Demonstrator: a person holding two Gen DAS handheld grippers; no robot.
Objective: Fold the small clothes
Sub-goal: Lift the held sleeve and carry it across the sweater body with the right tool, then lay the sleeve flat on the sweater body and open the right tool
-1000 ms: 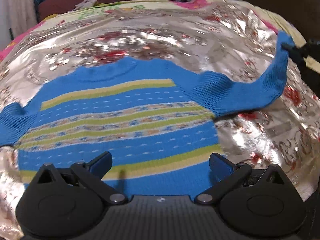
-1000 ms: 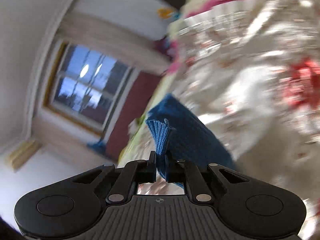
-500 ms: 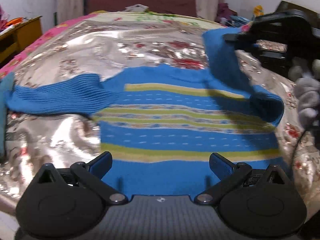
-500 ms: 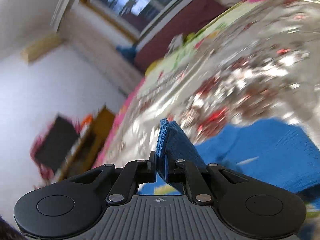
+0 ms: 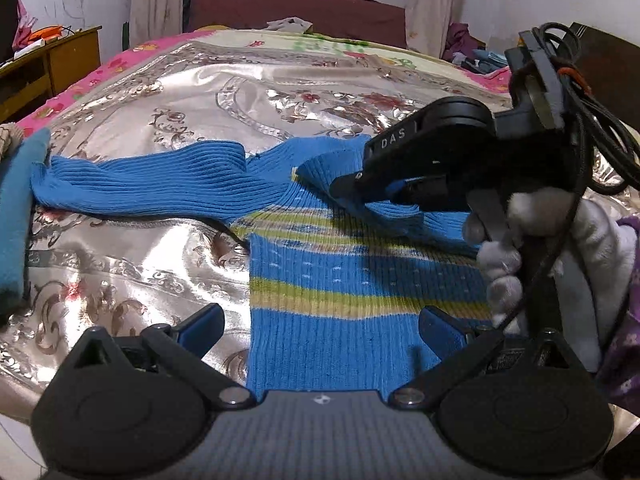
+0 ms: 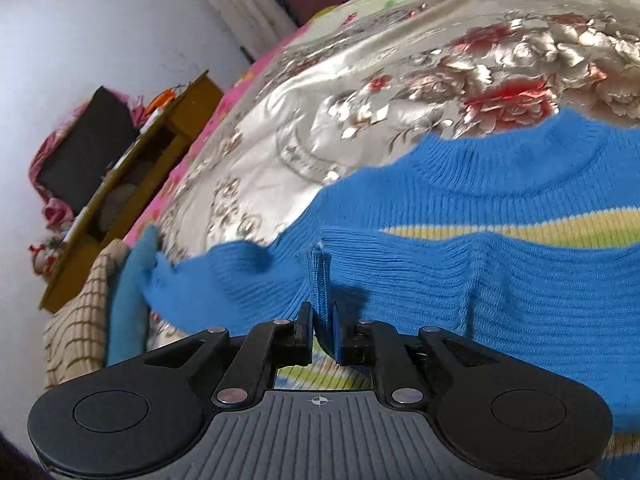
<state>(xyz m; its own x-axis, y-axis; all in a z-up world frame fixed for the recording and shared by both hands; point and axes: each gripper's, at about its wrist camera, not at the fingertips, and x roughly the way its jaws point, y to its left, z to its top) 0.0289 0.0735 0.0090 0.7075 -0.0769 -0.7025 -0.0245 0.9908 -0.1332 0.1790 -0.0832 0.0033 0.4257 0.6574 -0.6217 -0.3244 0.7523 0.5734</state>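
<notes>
Left wrist view: the left gripper [image 5: 320, 330] hangs with its 2 blue-tipped fingers [image 5: 200, 326] spread wide apart, gripping nothing. Between and just ahead of them lies the hem of a blue striped sweater [image 5: 340, 280], spread flat on a shiny silver floral bedspread [image 5: 168, 120]. Ahead and to the left of these tongs, 1 sleeve [image 5: 152, 188] stretches out across the spread. Ahead and to the right, the right gripper [image 5: 340, 188], held in a white-gloved hand [image 5: 520, 248], sits over the sweater's chest. Right wrist view: the right gripper [image 6: 322, 330] is clamped on the ribbed cuff [image 6: 319, 280] of the other sleeve, which is drawn across the chest. Left of these tongs, a teal cloth [image 6: 128, 296] lies beside a checked one [image 6: 76, 320].
</notes>
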